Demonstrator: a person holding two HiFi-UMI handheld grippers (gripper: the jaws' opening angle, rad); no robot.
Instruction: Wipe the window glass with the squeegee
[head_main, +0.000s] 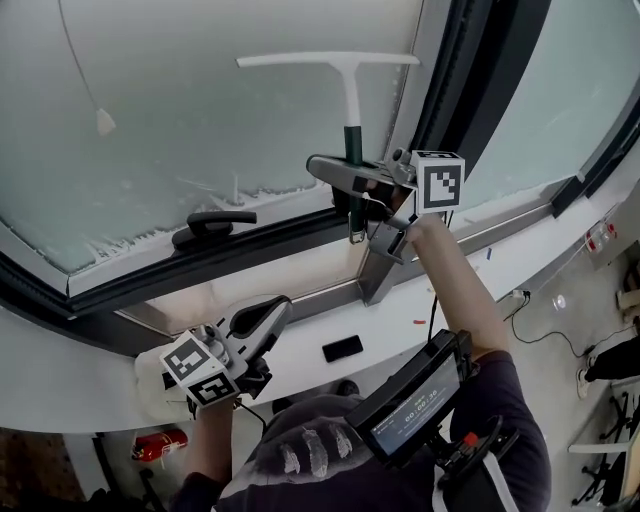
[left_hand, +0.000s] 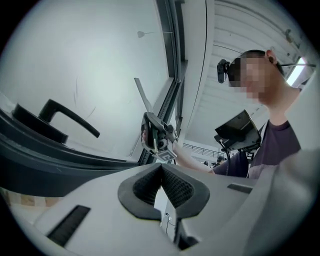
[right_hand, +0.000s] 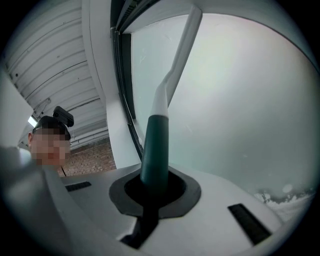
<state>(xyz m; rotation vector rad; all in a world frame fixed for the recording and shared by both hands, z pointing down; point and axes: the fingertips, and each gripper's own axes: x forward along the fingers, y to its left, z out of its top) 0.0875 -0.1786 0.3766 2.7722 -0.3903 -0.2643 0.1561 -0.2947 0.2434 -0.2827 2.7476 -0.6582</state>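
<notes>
1. Squeegee (head_main: 346, 92): its white T-blade lies level, far up on the window glass (head_main: 200, 110). It is on the right part of the pane, near the dark right-hand frame (head_main: 450, 90). The green grip points down from the blade.
2. Right gripper (right_hand: 152, 189): fingers (right_hand: 182, 195) are pinching the green grip low on its length, seated in the pad notch. The shaft runs up and away along the pane. The hold looks firm.
3. Left gripper (left_hand: 161, 175): fingers (left_hand: 142, 187) are pressed together with nothing between them. It hangs near and low on the left, over the white sill (head_main: 300, 385), well apart from the squeegee and not involved.
4. Glass: white foamy residue (head_main: 140, 238) lines the bottom edge of the pane, around the black window handle (head_main: 215, 225). The rest is hazy, and whether it is wet cannot be told.
5. Step in hand (judgement): a wiping stroke on the right strip of the pane, about mid-height. The blade looks laid on the glass, but no view confirms full edge contact.
6. Next move (judgement):
   - Pull the blade straight down to the bottom frame, kept level and under even pressure.
   - Then shift left with some overlap.
   - The window handle will block a full-width pass at the foam line, so the stroke there has to be shorter or angled.
</notes>
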